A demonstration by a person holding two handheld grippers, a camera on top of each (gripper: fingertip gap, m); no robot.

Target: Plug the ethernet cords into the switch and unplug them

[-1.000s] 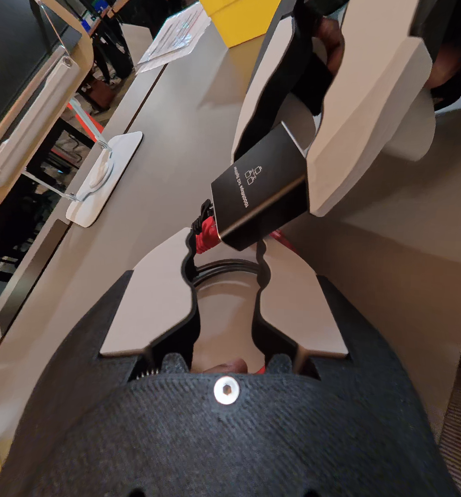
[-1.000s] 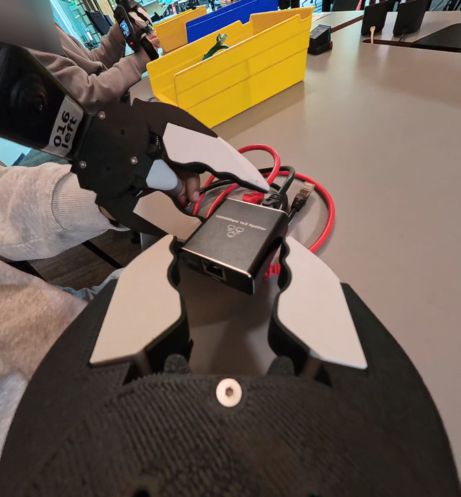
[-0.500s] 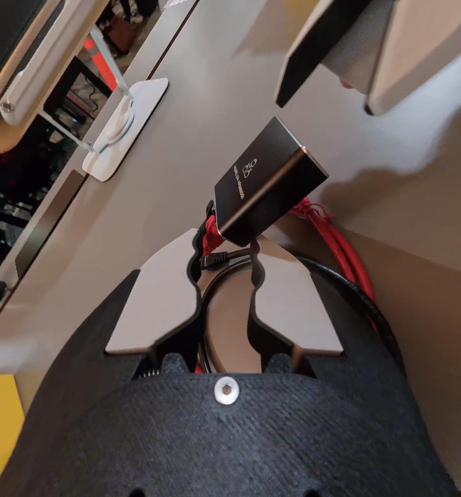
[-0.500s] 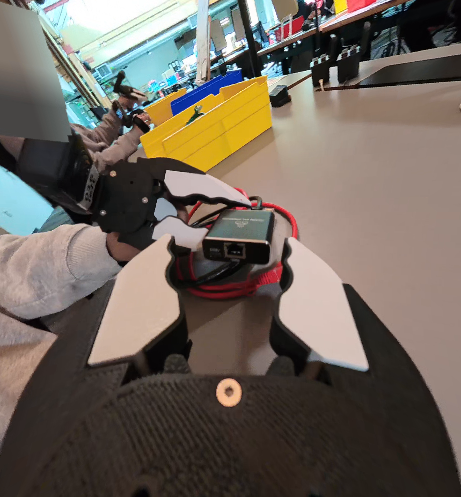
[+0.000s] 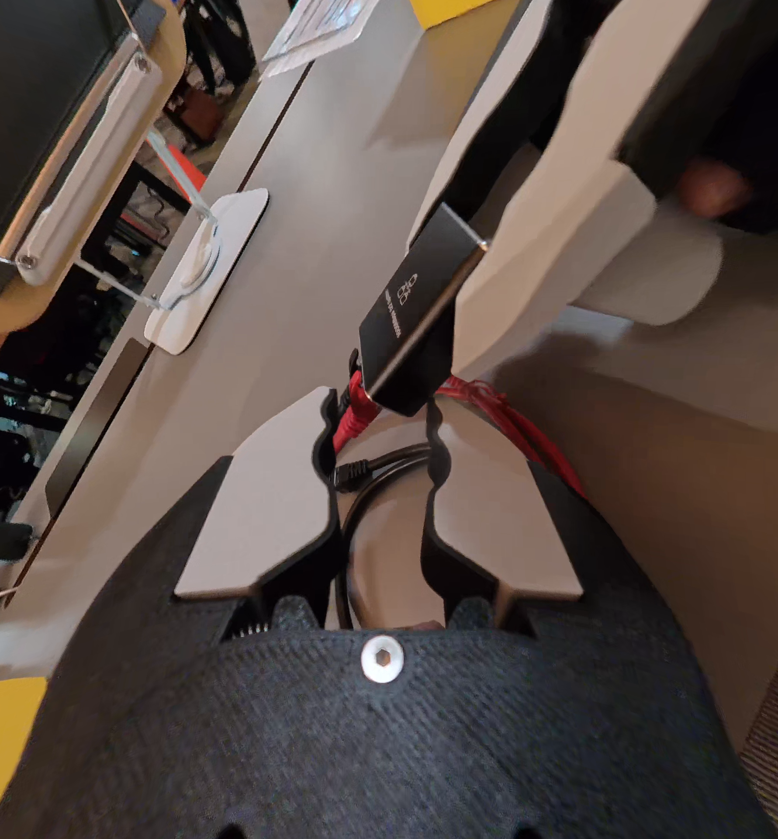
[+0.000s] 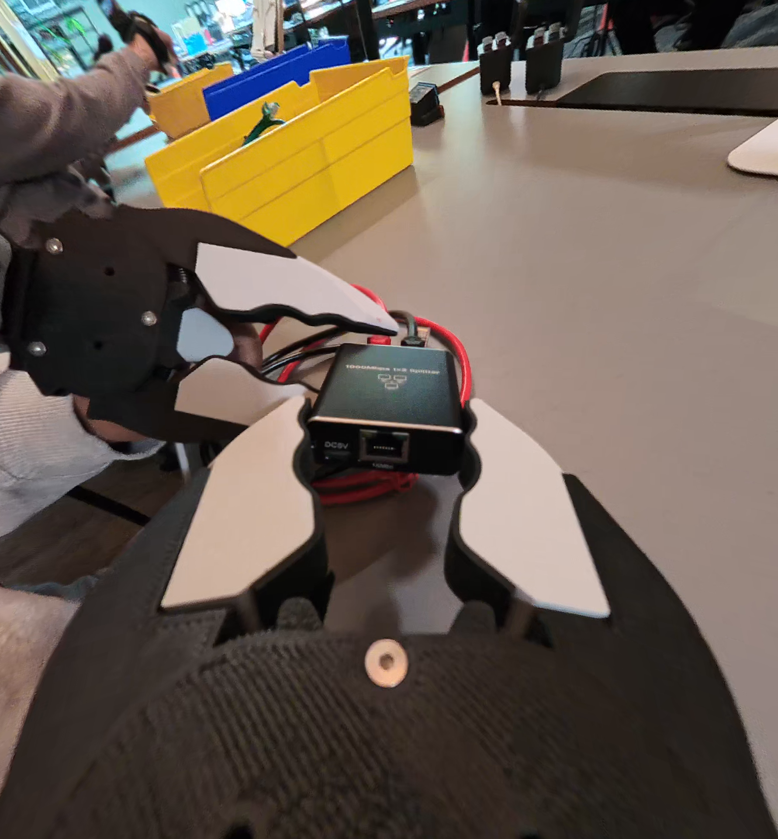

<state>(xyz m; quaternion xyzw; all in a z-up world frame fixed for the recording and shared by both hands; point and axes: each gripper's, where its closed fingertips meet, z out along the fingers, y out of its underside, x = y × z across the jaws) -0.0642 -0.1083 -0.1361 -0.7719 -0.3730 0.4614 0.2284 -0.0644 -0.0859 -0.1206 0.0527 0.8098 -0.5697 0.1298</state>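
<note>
The black switch (image 6: 391, 390) rests on coiled red cord (image 6: 464, 363) and black cord on the grey table. A red plug (image 5: 355, 417) and a black plug (image 6: 409, 336) sit in its far end; the near port is empty. My right gripper (image 6: 387, 408) is shut on the sides of the switch's near end; its fingers (image 5: 550, 236) show in the left wrist view, holding the switch (image 5: 405, 327). My left gripper (image 5: 380, 431) is open, with the red plug between its fingertips. It also shows in the right wrist view (image 6: 348, 358), upper tip at the plug. A loose black plug (image 5: 350, 472) lies under it.
Yellow bins (image 6: 310, 154) and a blue bin (image 6: 278, 77) stand at the back left. A monitor (image 5: 37, 91) on a white base (image 5: 210, 268) is across the table. Black docks (image 6: 518, 68) stand at the far edge. Another person's sleeve (image 6: 37, 104) is at top left.
Half a second ago my right gripper was open and drawn back from the switch; now it has closed in on the switch's near end. My left gripper stays at the red plug.
</note>
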